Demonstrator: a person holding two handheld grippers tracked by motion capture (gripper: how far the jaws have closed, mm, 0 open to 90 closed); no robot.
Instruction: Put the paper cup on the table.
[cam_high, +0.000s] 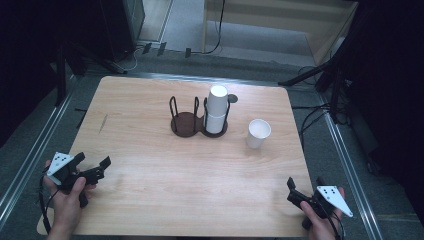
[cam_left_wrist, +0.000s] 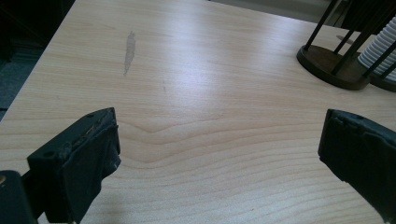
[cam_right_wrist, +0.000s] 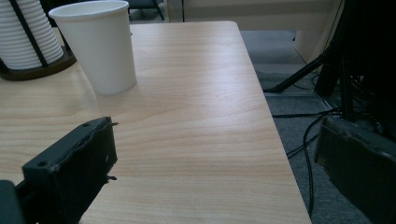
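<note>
A dark two-ring cup holder (cam_high: 185, 124) with black wire posts stands at the middle back of the wooden table (cam_high: 175, 190). Its right ring holds a stack of white paper cups (cam_high: 216, 110); its left ring is bare. One white paper cup (cam_high: 258, 133) stands upright on the table to the holder's right. My left gripper (cam_high: 93, 160) rests open near the front left edge, well short of the holder (cam_left_wrist: 327, 63). My right gripper (cam_high: 305, 184) is open at the front right corner, with the single cup (cam_right_wrist: 95, 44) and the stack (cam_right_wrist: 25, 35) ahead on its left.
A thin dark smear (cam_high: 103, 123) marks the table's left side. Cables (cam_high: 315, 115) and black stand legs (cam_high: 305, 75) lie on the grey floor right of the table. The table's right edge (cam_right_wrist: 266, 116) runs close to my right gripper.
</note>
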